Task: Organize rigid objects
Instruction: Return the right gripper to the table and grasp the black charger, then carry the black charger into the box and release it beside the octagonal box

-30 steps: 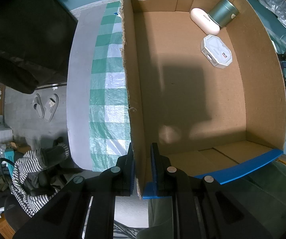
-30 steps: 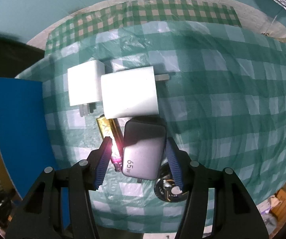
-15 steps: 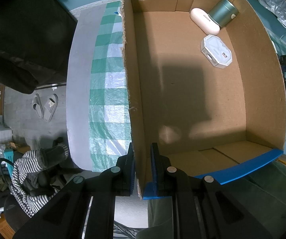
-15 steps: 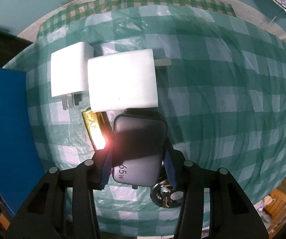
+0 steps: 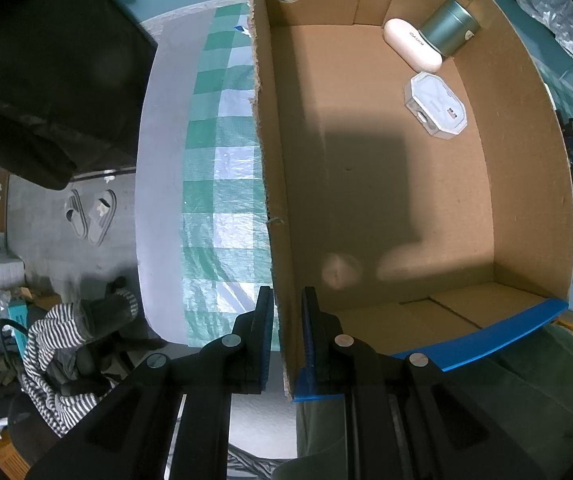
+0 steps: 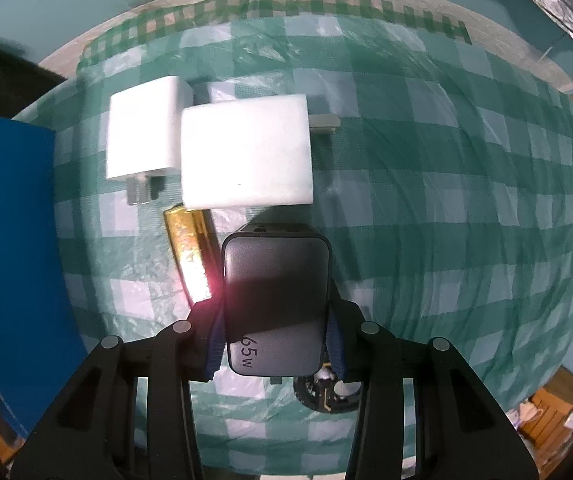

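Observation:
My left gripper (image 5: 288, 320) is shut on the left wall of an open cardboard box (image 5: 526, 200) with blue edges. In the box's far corner lie a white oval case (image 5: 412, 50), a green round tin (image 5: 450, 26) and a white hexagonal case (image 5: 436, 106). My right gripper (image 6: 274, 344) points down at the checked cloth, and its jaws are closing on a dark grey charger (image 6: 276, 288) marked 65w. The blue pads touch both sides of the charger. Just beyond it lie two white chargers (image 6: 144, 140) (image 6: 246, 152) and a gold bar (image 6: 188, 248).
A black round object (image 6: 322, 394) lies half hidden under the grey charger and the right finger. The box's blue outer wall (image 6: 14, 260) stands at the left of the right wrist view. Left of the box, the green checked tablecloth (image 5: 222, 184) runs to the table edge; slippers and clothes lie on the floor below.
The right jaws have narrowed onto the grey charger, which now fills more of the view. The left gripper and the box have not moved.

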### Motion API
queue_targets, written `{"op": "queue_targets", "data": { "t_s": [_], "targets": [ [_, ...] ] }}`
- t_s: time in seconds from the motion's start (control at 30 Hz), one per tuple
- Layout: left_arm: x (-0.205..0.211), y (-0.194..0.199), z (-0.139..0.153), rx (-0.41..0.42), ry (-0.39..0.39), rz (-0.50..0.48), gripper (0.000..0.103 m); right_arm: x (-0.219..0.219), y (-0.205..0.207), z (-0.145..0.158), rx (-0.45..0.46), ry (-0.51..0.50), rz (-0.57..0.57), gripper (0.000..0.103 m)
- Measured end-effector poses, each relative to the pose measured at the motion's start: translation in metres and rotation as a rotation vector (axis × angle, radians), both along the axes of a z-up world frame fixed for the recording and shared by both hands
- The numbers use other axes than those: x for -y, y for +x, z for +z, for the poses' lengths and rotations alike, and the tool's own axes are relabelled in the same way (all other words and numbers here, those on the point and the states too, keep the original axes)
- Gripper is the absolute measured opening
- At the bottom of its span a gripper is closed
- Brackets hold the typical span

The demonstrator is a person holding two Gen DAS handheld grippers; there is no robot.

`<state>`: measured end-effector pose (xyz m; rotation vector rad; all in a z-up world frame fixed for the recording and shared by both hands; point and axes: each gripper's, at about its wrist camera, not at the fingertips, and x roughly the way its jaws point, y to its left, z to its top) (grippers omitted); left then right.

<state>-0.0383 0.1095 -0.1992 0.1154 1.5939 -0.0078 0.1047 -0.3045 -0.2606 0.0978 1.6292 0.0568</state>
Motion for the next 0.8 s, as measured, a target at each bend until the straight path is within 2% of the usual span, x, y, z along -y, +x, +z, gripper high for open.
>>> {"op": "queue_targets", "data": {
  "t_s": [0.3, 0.8],
  "targets": [
    [-0.002, 0.000, -0.003, -0.009, 0.002, 0.000, 0.014, -0.012, -0.004, 0.033, 0.040, 0.032, 0.037, 0.040],
    [-0.001, -0.002, -0.001, -0.002, -0.002, -0.006, 0.014, -0.057, -0.011, 0.095, 0.116, 0.065, 0.215, 0.040]
  ]
}}
